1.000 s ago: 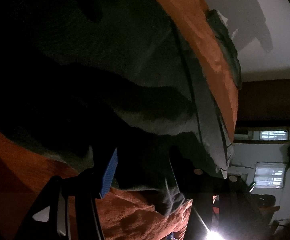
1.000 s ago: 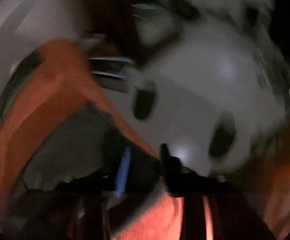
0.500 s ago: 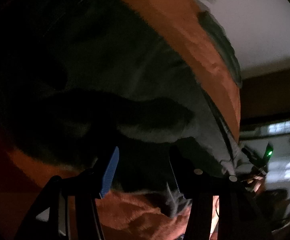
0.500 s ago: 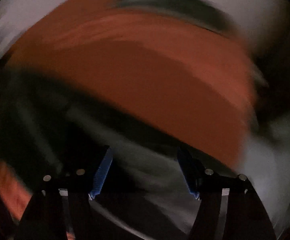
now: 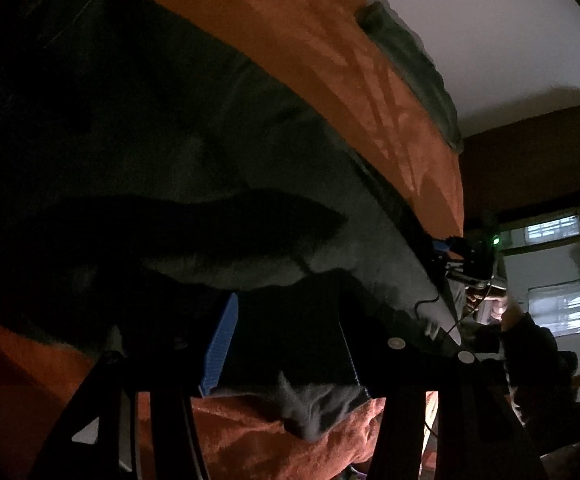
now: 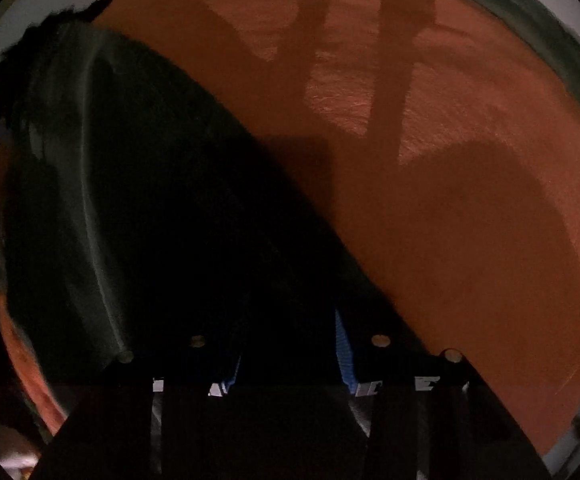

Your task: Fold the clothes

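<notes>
One dark grey garment [image 5: 193, 152] is present, spread over one orange blanket [image 5: 330, 52]. A second, greenish-grey strip of cloth [image 5: 414, 68] lies along the blanket's far edge, at about 1 o'clock in the left wrist view; what it is cannot be told. Two grippers are in use, each with two fingers carrying blue ribbed pads.

Left gripper [image 5: 285, 344]: it points steeply down over the near edge of the garment. Its fingers stand apart, with a dark fold of the garment lying between them. The lighting is too dim to confirm whether the pads press on the cloth, so I cannot tell if it is held. A loose grey corner of the garment [image 5: 310, 408] hangs at 6 o'clock, just below the fingers, over rumpled blanket.

Right gripper [image 6: 290, 352]: it points almost straight down. Its fingers are closing, and the dark cloth of the garment [image 6: 137, 184] lies between them; contact with the pads is lost in shadow. In this view the garment fills the frame from 7 to 11 o'clock, and bare blanket [image 6: 470, 220] fills 12 to 5 o'clock, crossed by shadows of the rig.

In the left wrist view, the right gripper [image 5: 456, 258] also appears at 3 o'clock, at the garment's far edge, with a hand [image 5: 490, 306] just below it and a green light beside it.
</notes>
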Motion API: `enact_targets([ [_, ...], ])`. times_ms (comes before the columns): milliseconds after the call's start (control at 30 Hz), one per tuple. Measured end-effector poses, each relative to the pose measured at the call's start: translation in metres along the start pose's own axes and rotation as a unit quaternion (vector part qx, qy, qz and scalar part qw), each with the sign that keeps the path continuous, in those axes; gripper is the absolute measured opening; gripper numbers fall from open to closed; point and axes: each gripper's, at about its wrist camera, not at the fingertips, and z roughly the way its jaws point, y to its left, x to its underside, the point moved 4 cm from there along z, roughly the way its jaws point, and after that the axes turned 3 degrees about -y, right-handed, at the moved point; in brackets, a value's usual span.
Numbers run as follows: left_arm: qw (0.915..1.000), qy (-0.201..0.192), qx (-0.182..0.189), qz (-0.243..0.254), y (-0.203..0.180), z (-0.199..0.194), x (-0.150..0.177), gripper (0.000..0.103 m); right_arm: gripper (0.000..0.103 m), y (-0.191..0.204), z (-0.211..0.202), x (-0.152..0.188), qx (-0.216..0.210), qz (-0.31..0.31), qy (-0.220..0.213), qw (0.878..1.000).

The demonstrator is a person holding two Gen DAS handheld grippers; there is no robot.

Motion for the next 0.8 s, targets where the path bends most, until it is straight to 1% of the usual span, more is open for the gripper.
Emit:
enact_targets([
  [67, 1.0, 0.0, 0.003, -0.003, 0.0, 0.0, 0.0, 0.054, 0.048, -0.005, -0.011, -0.004, -0.035, 0.034, -0.023, 0.999],
  [100, 1.0, 0.001, 0.004, -0.004, 0.001, 0.0, 0.001, 0.054, 0.05, -0.004, -0.011, -0.005, -0.034, 0.032, -0.027, 0.999],
  [167, 1.0, 0.001, 0.007, -0.006, 0.001, 0.0, 0.001, 0.054, 0.049, 0.002, -0.007, -0.004, -0.008, 0.003, -0.02, 1.0],
  [233, 0.9999, 0.005, 0.01, -0.004, -0.002, 0.002, 0.002, 0.054, 0.018, 0.008, -0.003, -0.004, 0.019, -0.025, -0.014, 0.999],
  [267, 0.9999, 0.007, 0.013, -0.002, -0.004, 0.003, 0.003, 0.054, 0.012, 0.011, -0.001, -0.004, 0.033, -0.04, -0.011, 0.999],
  [300, 0.9998, 0.009, 0.015, 0.001, -0.006, 0.004, 0.003, 0.054, 0.01, 0.014, -0.007, -0.004, 0.048, -0.048, -0.021, 0.997],
  [367, 0.9997, 0.01, 0.019, 0.012, -0.012, 0.004, 0.004, 0.054, 0.003, 0.021, -0.027, -0.007, 0.081, -0.057, -0.056, 0.993],
  [400, 0.9996, 0.009, 0.019, 0.019, -0.014, 0.003, 0.004, 0.054, 0.003, 0.025, -0.038, -0.008, 0.098, -0.061, -0.074, 0.991],
  [467, 0.9994, 0.001, 0.011, 0.034, -0.015, -0.001, 0.002, 0.054, 0.003, 0.024, -0.054, -0.009, 0.101, -0.042, -0.101, 0.989],
  [500, 0.9993, -0.003, 0.005, 0.037, -0.014, -0.003, -0.001, 0.054, 0.003, 0.022, -0.056, -0.009, 0.106, -0.037, -0.107, 0.988],
  [567, 0.9992, -0.012, -0.008, 0.037, -0.009, -0.005, -0.009, 0.054, 0.003, 0.026, -0.047, -0.011, 0.134, -0.056, -0.098, 0.985],
  [633, 0.999, -0.017, -0.014, 0.038, -0.006, -0.007, -0.019, 0.054, 0.003, 0.024, -0.028, -0.013, 0.14, -0.053, -0.072, 0.986],
  [700, 0.9981, -0.024, -0.024, 0.052, -0.008, -0.006, -0.034, 0.054, 0.003, 0.017, -0.01, -0.011, 0.142, -0.044, -0.055, 0.987],
  [800, 0.9943, -0.037, -0.045, 0.09, -0.018, -0.003, -0.062, 0.054, 0.004, 0.015, -0.012, -0.013, 0.158, -0.04, -0.069, 0.984],
])
